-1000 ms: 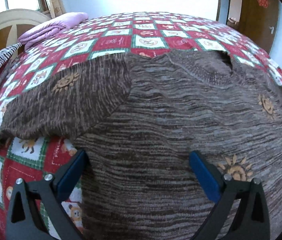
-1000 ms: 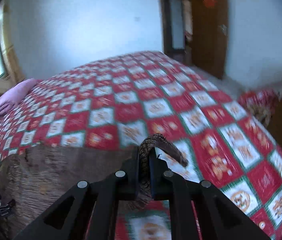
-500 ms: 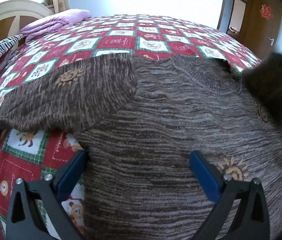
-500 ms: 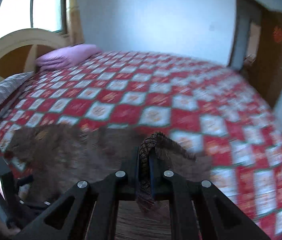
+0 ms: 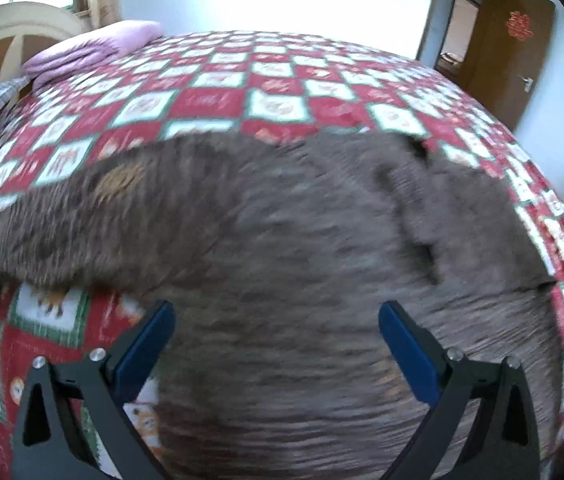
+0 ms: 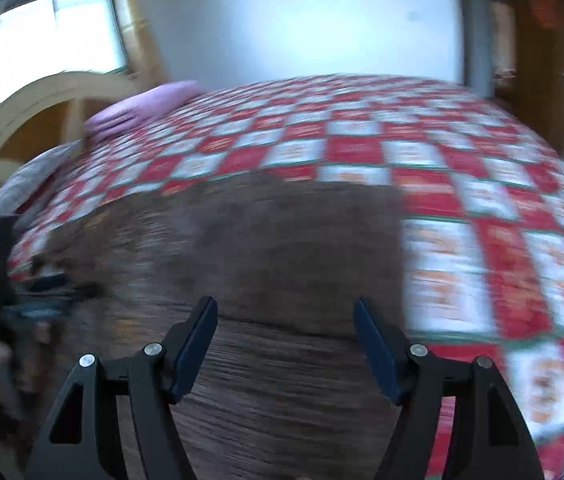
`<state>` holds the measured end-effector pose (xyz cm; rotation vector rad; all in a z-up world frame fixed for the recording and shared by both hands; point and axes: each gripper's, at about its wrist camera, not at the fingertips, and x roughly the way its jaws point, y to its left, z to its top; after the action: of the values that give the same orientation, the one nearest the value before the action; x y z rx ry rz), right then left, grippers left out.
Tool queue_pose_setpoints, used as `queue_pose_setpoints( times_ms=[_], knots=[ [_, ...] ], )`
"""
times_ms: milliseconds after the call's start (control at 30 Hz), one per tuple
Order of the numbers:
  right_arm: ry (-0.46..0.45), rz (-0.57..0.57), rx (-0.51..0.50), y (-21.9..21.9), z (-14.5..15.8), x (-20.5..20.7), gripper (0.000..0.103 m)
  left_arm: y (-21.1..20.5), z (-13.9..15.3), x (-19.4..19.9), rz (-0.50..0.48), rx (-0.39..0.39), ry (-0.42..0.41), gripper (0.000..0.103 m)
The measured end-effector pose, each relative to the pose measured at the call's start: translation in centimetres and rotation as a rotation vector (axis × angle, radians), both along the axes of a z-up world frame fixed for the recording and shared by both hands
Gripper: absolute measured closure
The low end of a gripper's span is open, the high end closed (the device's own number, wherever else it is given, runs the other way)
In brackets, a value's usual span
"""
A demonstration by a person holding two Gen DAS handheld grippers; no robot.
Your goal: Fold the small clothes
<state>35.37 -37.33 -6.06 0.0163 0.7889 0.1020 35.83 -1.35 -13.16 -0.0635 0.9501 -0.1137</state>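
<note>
Over on the left, our left tool (image 5: 274, 322) hangs above the brown knitted sweater (image 5: 301, 280), blue pads spread wide with nothing pinched between them, and its view has lifted a touch compared with a second ago. The left sleeve (image 5: 82, 220) runs out flat toward the left edge of the red-and-white checked bedspread (image 5: 274, 104), just as it lay before.

Now across to the right, where the real news is. A second ago our right tool (image 6: 283, 320) was clamped on the cuff of the right sleeve, carrying it up and over. Now its jaws have just been opening, nothing sits between the pads, and they stand well apart over the knit. The right sleeve (image 5: 413, 208) lies across the sweater's body as a darker flap, its cuff end toward the middle of the chest. We read that as the first sleeve fold delivered and let go.

The sweater lies flat on the bed, collar (image 5: 413, 144) toward the far side, hem toward us, so its long axis runs away from us toward the pink pillow (image 5: 94, 50) end of the room. The spread left sleeve makes it wide crosswise on that side only. Both views are smeared by motion, so the exact lie of the folded cuff is hard to tell. We judge the left sleeve is next.
</note>
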Motion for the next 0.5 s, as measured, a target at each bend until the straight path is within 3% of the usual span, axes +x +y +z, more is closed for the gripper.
queue_pose_setpoints(
  times_ms=[100,233,333,400,467,500],
  knots=[
    [0.01,-0.132,0.009,-3.9,-1.4,-0.2,0.032,-3.4,1.9,1.2,-0.041,0.016,-0.035,0.0],
    [0.008,-0.181,0.111,-6.2,-4.1,-0.9,0.032,-7.5,1.5,3.3,-0.067,0.055,-0.043,0.001],
    [-0.011,-0.197,0.192,-7.6,-4.1,-1.6,0.032,-10.1,-0.1,5.3,-0.081,0.11,-0.05,0.014],
    [-0.011,-0.203,0.228,-8.1,-4.4,-1.6,0.031,-10.7,-1.6,6.5,-0.07,0.121,-0.012,0.026],
    [-0.006,-0.206,0.255,-8.5,-4.5,-1.6,0.031,-10.8,-2.5,7.0,-0.062,0.098,0.008,0.054],
    [-0.012,-0.212,0.267,-8.6,-4.5,-1.6,0.031,-10.7,-2.5,6.9,-0.064,0.074,-0.007,0.056]
  ],
)
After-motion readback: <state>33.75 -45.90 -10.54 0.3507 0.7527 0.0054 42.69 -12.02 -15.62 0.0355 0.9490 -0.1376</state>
